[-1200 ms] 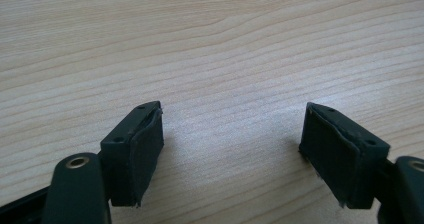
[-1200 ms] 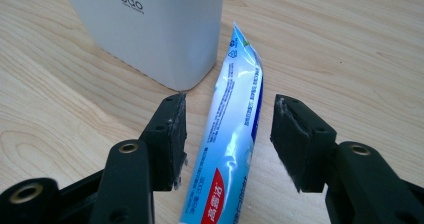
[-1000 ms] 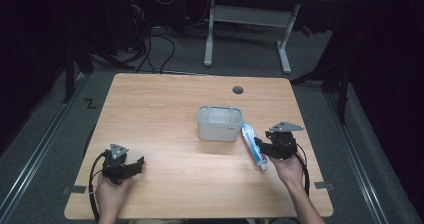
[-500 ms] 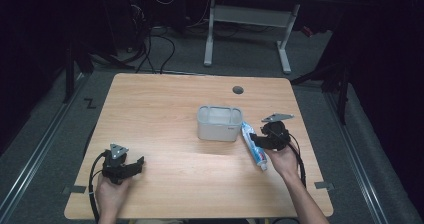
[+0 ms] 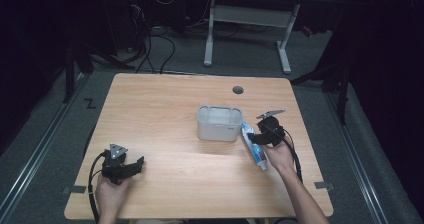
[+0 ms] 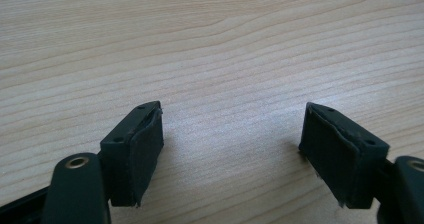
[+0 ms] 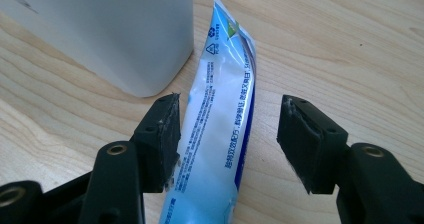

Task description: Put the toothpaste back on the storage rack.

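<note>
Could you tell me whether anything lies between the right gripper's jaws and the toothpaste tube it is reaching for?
Nothing visible does. The right gripper straddles the toothpaste tube, which lies flat on the table between its open jaws, which have just been opening. The white container stands close beside the tube, near one jaw, but not between them.

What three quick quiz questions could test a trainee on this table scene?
1. True or false: the right tool is clamped on the tube.
2. What stands beside the tube? A) a white bin B) a red mug C) a book
3. What lies between the left tool's pads?

Key:
1. False. The jaws straddle the tube and have just been opening; a gap shows at the right pad.
2. A, the bin.
3. Nothing, just bare table.
</note>
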{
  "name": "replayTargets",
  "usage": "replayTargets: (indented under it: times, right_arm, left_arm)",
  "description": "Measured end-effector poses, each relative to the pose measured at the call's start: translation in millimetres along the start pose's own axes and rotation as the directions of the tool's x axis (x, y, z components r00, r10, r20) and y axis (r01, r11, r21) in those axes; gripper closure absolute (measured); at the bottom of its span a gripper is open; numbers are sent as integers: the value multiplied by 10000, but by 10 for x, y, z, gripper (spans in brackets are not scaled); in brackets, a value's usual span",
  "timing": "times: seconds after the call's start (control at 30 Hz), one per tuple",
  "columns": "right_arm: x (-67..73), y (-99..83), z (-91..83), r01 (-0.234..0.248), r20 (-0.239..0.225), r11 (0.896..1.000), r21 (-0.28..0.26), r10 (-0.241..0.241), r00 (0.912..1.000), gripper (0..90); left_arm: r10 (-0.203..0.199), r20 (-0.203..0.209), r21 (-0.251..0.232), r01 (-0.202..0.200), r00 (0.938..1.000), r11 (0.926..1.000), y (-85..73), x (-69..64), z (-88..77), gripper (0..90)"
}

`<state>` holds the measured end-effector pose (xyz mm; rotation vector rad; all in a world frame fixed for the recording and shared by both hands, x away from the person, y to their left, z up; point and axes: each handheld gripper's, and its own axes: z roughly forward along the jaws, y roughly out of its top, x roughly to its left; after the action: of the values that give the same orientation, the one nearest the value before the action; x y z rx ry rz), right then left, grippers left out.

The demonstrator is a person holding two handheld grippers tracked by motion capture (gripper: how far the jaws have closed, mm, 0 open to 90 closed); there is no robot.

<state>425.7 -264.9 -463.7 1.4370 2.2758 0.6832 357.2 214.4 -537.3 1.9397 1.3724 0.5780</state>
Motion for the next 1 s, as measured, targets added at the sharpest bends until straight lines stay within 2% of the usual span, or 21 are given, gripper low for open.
replayTargets:
  times: [0.37,0.5,0.9,1.0]
  right_arm:
    - [-55,12,168,-223,-1,9993,287,223,9998,445]
    - [-68,14,205,-319,-168,9988,381,326,9993,445]
    - [-59,94,327,-257,-279,9963,817,281,9992,442]
    - [-82,88,358,-380,-537,9951,915,430,9976,439]
  left_arm:
    - [42,-32,27,-42,10000,10000,1,-4,0,254]
    - [45,-39,29,-45,10000,10000,1,-5,0,255]
    - [47,-45,25,-47,10000,10000,1,-5,1,255]
    - [27,-24,12,-27,10000,10000,1,-3,1,255]
